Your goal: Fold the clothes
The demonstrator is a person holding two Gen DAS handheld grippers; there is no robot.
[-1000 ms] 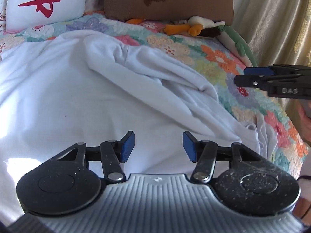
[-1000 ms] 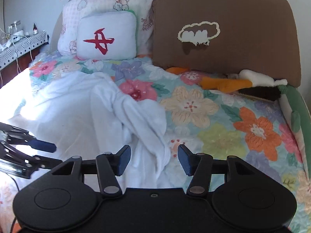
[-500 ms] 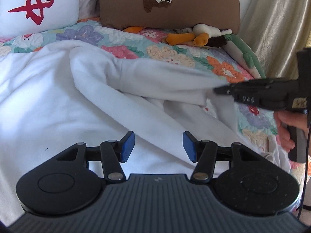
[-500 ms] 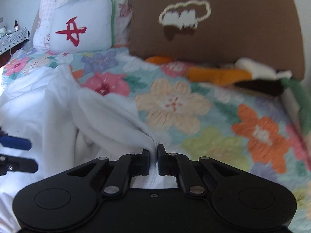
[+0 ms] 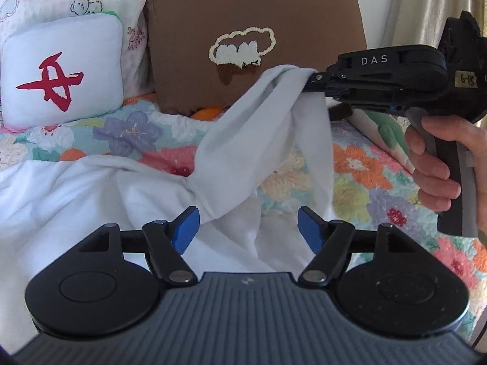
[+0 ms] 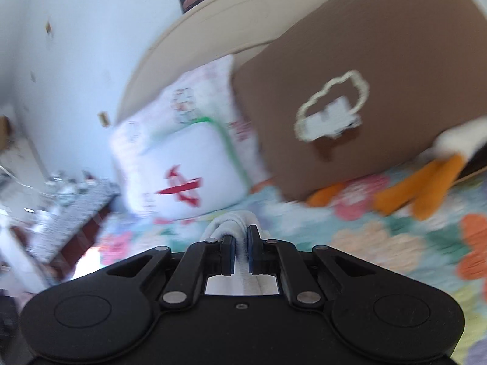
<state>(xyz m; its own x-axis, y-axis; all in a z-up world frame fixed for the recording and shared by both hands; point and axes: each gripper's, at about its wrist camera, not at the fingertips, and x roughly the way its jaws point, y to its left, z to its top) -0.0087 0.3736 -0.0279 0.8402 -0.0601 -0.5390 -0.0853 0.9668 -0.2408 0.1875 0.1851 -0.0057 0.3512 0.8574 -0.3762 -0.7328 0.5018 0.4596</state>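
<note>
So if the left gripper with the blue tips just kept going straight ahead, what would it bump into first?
Probably the white garment: the part the right gripper lifts hangs straight ahead of the left gripper, whose jaws stand open. Depth is hard to judge, though.

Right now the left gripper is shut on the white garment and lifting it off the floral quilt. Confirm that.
Wrong gripper. The right gripper is shut on the white garment, lifting it off the floral quilt; the left wrist view shows this. The left gripper is open.

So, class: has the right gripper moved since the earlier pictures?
Yes. The right gripper, shut on the white garment, has risen from quilt level to the brown cushion.
</note>
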